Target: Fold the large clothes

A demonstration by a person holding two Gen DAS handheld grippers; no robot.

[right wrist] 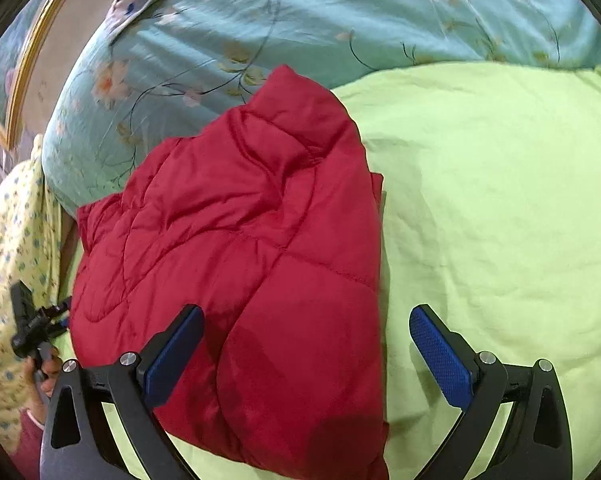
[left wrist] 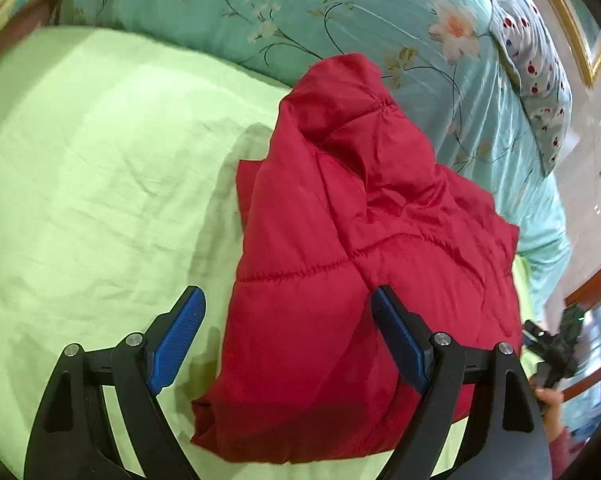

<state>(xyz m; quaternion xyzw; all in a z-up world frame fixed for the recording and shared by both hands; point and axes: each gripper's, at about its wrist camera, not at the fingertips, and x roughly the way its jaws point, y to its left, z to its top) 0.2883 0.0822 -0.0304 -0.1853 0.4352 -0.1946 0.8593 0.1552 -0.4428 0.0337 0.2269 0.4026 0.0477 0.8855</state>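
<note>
Both my claws, left (left wrist: 288, 336) and right (right wrist: 306, 356), hang wide and empty over the red jacket (left wrist: 352, 240), which lies on the green sheet (left wrist: 100, 160) already folded into a bundle, so little seems left.

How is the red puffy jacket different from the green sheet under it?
The red jacket is quilted with stitched seams and folded into a thick bundle; the green sheet is thin, spread flat and only lightly creased. The jacket covers a small patch; the sheet spans the bed. Both are plain, unpatterned fabric.
</note>
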